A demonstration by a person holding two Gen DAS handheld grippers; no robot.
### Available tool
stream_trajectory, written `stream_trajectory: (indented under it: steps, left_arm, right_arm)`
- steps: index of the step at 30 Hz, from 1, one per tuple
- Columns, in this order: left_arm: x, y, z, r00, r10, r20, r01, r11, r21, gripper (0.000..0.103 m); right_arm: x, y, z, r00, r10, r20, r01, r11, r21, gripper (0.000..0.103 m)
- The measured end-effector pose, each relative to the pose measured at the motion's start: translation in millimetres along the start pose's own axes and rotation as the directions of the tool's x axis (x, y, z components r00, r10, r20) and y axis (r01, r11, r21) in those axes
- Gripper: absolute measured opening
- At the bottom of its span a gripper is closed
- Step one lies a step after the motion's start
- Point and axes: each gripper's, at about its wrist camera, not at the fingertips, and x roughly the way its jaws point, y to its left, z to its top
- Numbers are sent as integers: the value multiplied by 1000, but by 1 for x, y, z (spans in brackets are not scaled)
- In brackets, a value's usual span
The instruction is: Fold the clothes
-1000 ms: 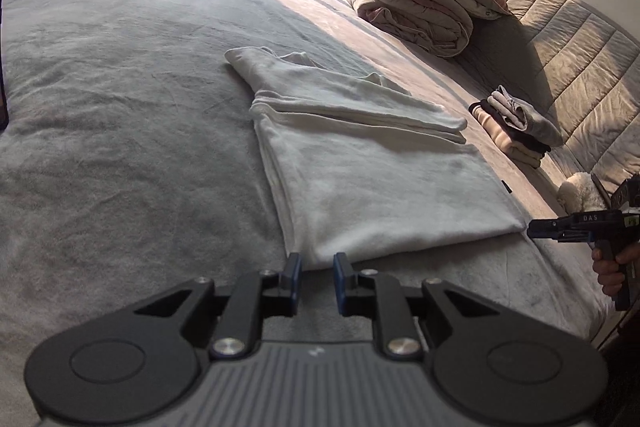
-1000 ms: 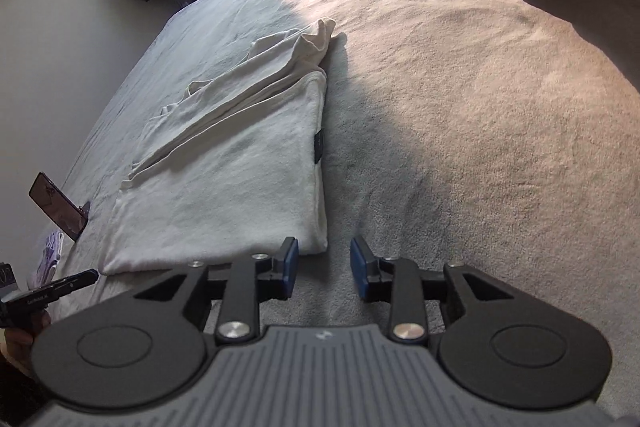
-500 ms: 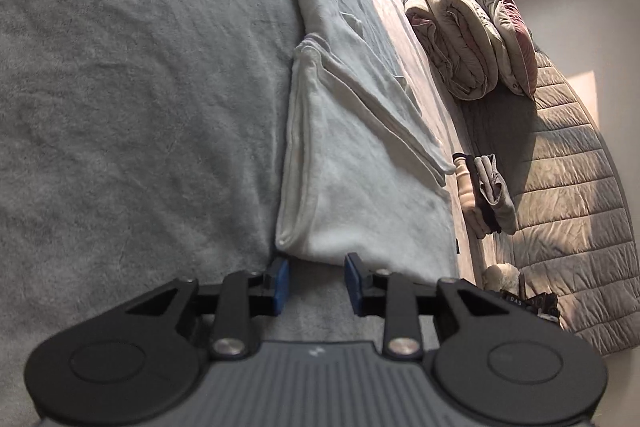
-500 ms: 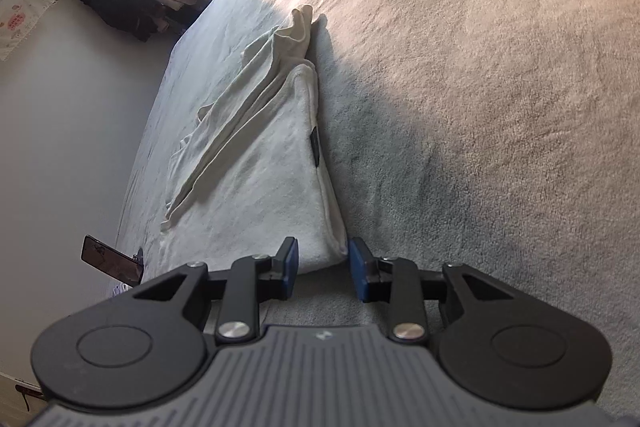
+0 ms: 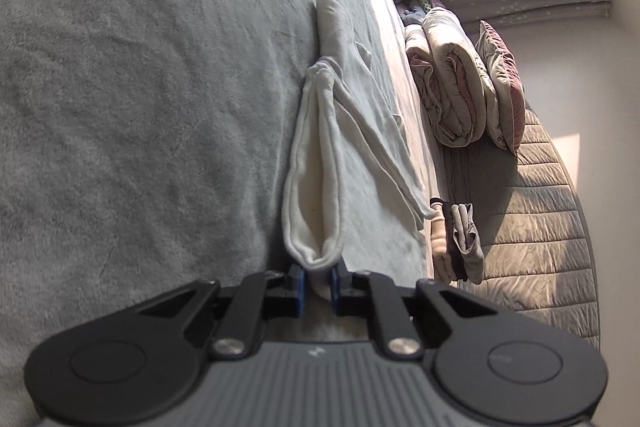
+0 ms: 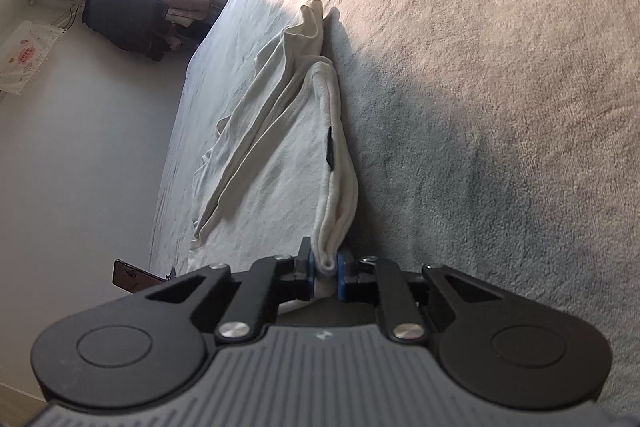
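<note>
the cream garment point(image 5: 352, 155) lies flat on the grey bed cover point(image 5: 140, 107), half folded, with its sleeves laid over the body part. its near hem runs close to the near edge of the bed, and its far end points toward the window side of the room.

the left gripper point(image 5: 316, 287) has one near corner of the hem between its blue pads; the jaws are closing, and the cloth is pinched there into a raised loop that stands up from the cover. the right gripper point(image 6: 324, 277) has the other near corner — its jaws are closing too, and the pads press the doubled edge of the garment point(image 6: 280, 163) from both sides. a small black label shows on that side seam.

at the head edge of the bed a rolled duvet point(image 5: 448, 87) and a pillow point(image 5: 502, 87) lean together, and a small pile of folded clothes point(image 5: 456, 239) sits beside the quilted headboard point(image 5: 540, 227). in the right view a dark flat thing point(image 6: 132, 277) stands past the far edge of the bed — perhaps a phone, it is too small to tell.
</note>
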Motion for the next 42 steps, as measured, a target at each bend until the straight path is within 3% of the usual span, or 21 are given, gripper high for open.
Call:
stream_trajectory:
  steps: [6, 10, 14, 18, 23, 28, 34, 38, 42]
  left_arm:
    - [-8, -9, 0, 993, -99, 70, 101, 995, -26, 8]
    - [-11, -16, 4, 976, -188, 113, 200, 975, -99, 8]
    - [-5, -27, 21, 958, -232, 169, 262, 948, -179, 7]
    - [7, -51, 42, 943, -234, 237, 283, 937, -202, 7]
    - [36, -77, 82, 934, -199, 296, 271, 936, -226, 7]
    - [72, -79, 120, 938, -135, 320, 225, 938, -263, 7]
    - [111, -63, 153, 948, -15, 319, 112, 952, -286, 8]
    - [131, -51, 165, 948, 32, 318, 65, 955, -290, 8]
    - [137, -47, 173, 948, 23, 319, 59, 968, -244, 12]
  right_arm:
    - [-13, 15, 5, 990, 122, 71, -125, 991, 41, 14]
    - [-20, 25, 12, 971, 201, 132, -213, 973, 88, 14]
    - [-12, 40, 37, 961, 213, 176, -236, 964, 122, 14]
    - [-4, 48, 63, 948, 221, 229, -262, 950, 171, 14]
    - [20, 55, 97, 944, 182, 275, -247, 944, 221, 13]
    - [50, 57, 124, 947, 127, 294, -199, 953, 230, 13]
    - [89, 48, 150, 961, 42, 273, -106, 968, 226, 13]
    - [111, 30, 158, 965, 33, 259, -108, 953, 282, 14]
    - [119, 9, 163, 968, 84, 238, -166, 922, 349, 15]
